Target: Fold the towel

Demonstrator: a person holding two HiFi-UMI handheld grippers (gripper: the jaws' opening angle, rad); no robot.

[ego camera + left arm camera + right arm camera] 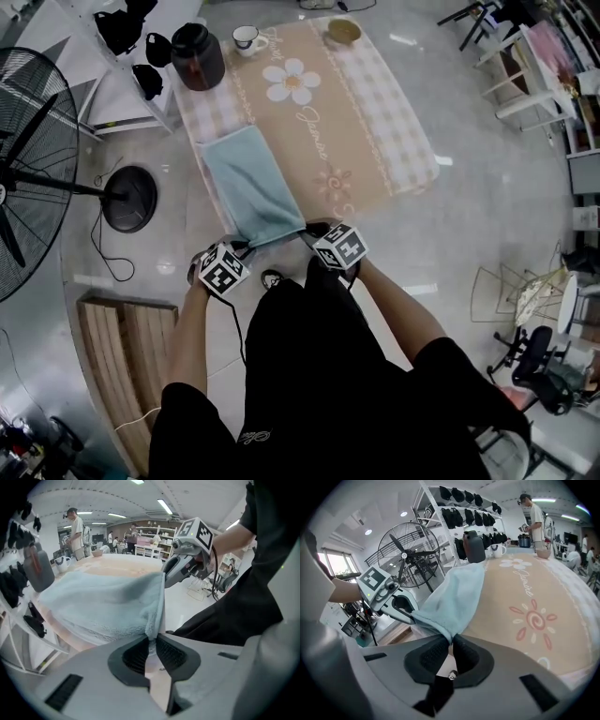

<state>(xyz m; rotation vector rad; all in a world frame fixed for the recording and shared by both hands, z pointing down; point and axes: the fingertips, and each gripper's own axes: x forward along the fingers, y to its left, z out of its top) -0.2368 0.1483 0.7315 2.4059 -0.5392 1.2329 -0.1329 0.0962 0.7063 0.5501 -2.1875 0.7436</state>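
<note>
Where the round-cornered table (pixel 412 178) comes nearest the person, both tools sit at its edge, just beside each other. The left hand-held gripper (pixel 151 638) has its dark ribbed pads pinched onto the near left corner of the light blue terry-cloth towel (pixel 248 183), with the fabric bunched between them. The right hand-held gripper (pixel 453 638) is likewise clamped on the near right corner, the cloth gathered into a point at its tips. Between the two grips the towel's near edge runs taut and slightly raised. From there the towel stretches away along the left part of the table, lying flat on a pink-checked tablecloth with a beige flowered centre (pixel 319 122). Beyond its far end stands a dark brown lidded jar (pixel 198 56), then a white ceramic cup (pixel 247 37), and to the right a small tan bowl (pixel 344 31).
</note>
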